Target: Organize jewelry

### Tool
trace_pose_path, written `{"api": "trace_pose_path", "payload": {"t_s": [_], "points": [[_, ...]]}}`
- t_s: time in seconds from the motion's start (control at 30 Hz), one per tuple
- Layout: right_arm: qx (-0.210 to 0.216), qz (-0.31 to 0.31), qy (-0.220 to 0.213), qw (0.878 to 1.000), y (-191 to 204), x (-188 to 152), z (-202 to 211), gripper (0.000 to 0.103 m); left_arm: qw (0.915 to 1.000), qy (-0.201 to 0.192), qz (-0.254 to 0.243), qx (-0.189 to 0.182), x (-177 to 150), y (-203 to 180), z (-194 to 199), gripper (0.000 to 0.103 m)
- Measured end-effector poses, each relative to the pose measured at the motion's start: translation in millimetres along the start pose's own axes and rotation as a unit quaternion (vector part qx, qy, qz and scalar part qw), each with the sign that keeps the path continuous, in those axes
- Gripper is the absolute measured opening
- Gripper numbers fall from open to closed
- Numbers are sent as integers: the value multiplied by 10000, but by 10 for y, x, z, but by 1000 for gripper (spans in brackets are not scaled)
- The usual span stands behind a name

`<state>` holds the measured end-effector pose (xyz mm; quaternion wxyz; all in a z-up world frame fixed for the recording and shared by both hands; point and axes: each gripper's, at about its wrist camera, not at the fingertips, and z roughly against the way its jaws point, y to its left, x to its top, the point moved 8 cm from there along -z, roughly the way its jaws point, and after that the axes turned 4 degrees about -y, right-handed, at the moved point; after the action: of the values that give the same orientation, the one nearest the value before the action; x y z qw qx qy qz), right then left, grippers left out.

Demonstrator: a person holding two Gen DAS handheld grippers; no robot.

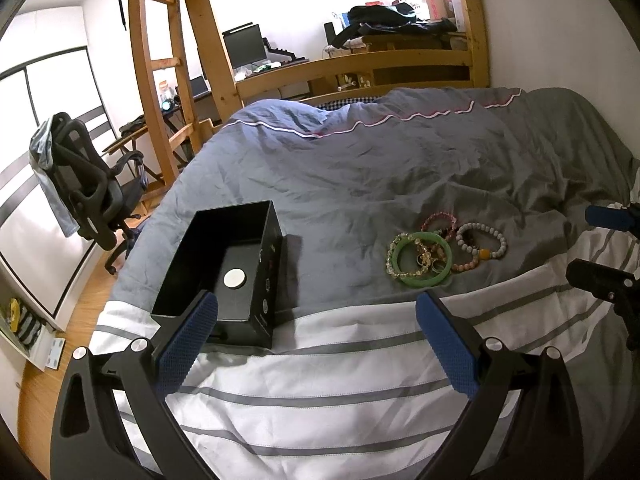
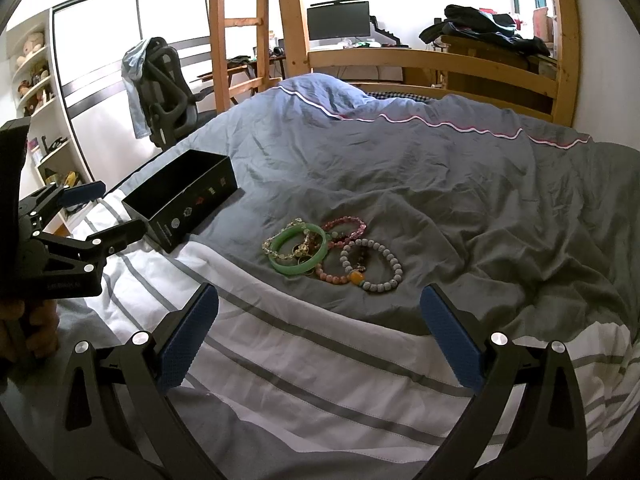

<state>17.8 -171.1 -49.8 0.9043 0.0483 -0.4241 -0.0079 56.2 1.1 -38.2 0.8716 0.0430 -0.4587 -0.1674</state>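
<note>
Beaded bracelets (image 2: 370, 266) ring a smooth jade bangle (image 2: 298, 254) beside rectangular box (image 1: 224, 272); both grippers wide.

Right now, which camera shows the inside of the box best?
The left wrist view: it looks down into the open box, showing its floor and a white disc there. The right wrist view sees the box from the side, mostly its outer wall and rim, with the interior dark.
</note>
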Motion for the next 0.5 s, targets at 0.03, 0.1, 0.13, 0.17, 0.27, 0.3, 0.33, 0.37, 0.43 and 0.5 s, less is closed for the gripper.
{"api": "trace_pose_path", "payload": {"t_s": [0.03, 0.1, 0.13, 0.17, 0.27, 0.3, 0.33, 0.37, 0.43, 0.5], "points": [[5, -2, 1, 10000, 1, 0, 1, 100, 10000, -11, 4, -8, -2, 4, 1, 98], [4, 0, -1, 10000, 4, -1, 1, 100, 10000, -9, 4, -7, 2, 2, 0, 98], [5, 0, 0, 10000, 2, -1, -2, 100, 10000, -6, 1, -6, 2, 0, -1, 98], [7, 3, 3, 10000, 5, -3, -3, 100, 10000, 3, 4, -7, -1, 3, -3, 98], [2, 14, 14, 10000, 9, -3, -2, 100, 10000, 5, 3, -6, -4, 3, -4, 98], [2, 12, 14, 10000, 10, -5, -3, 100, 10000, 7, 5, -9, -6, 2, -4, 98], [4, 8, 8, 10000, 9, -5, -3, 100, 10000, 4, 1, -3, -4, 2, -1, 98], [3, 6, 7, 10000, 9, -5, -4, 100, 10000, 5, 7, -11, -4, 3, -4, 98], [2, 6, 9, 10000, 10, -6, -6, 100, 10000, 15, 11, -13, -3, 0, -7, 98], [5, 9, 8, 10000, 10, -6, -7, 100, 10000, 13, 18, -15, -4, -1, -3, 98]]}}
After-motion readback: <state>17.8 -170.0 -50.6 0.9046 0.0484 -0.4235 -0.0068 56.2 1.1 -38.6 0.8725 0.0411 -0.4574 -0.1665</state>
